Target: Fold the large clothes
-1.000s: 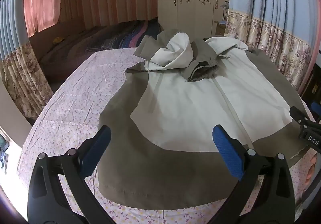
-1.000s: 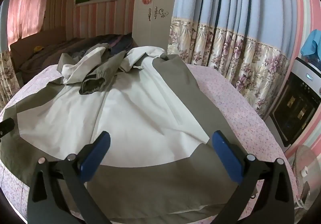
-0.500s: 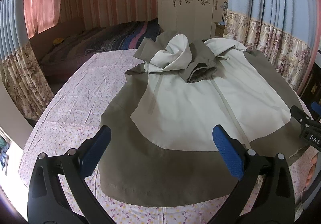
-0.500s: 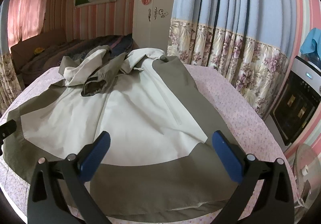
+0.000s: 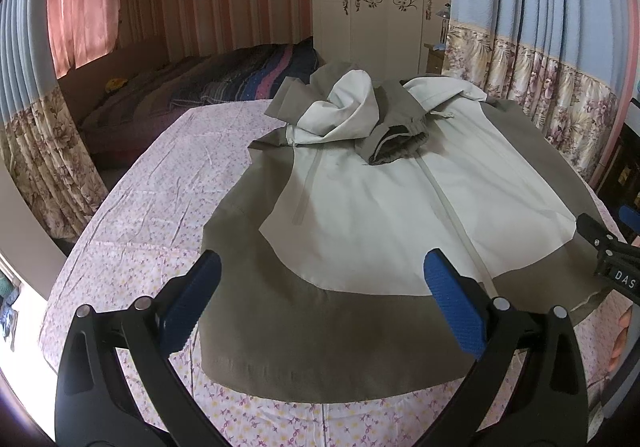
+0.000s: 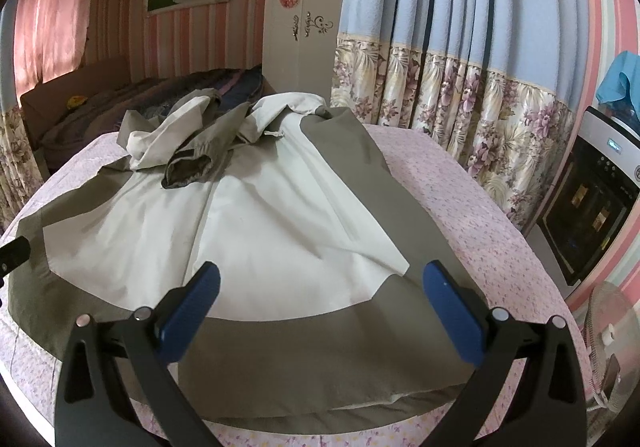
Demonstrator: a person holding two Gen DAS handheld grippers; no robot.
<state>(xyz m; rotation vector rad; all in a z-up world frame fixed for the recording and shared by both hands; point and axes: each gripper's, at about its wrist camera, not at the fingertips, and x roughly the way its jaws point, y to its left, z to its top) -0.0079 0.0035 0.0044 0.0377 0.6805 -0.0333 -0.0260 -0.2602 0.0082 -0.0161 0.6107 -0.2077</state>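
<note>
The big jacket (image 5: 372, 215) lies flat on the tabletop (image 5: 152, 199) with sleeves folded in, but both claws, left claw (image 5: 320, 299) and right claw (image 6: 320, 303), hang wide and hold nothing, so the bottom still needs folding up.

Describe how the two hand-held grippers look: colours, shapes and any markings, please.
Each view shows the same design. The left hand-held gripper has two black angular plastic arms with silver round rivets and cut-out slots, ending in blue finger pads with a fine ribbed texture. The right hand-held gripper looks identical. Seen from the left view, its black side carries white letters "DAS". No cables or sleeves show.
</note>
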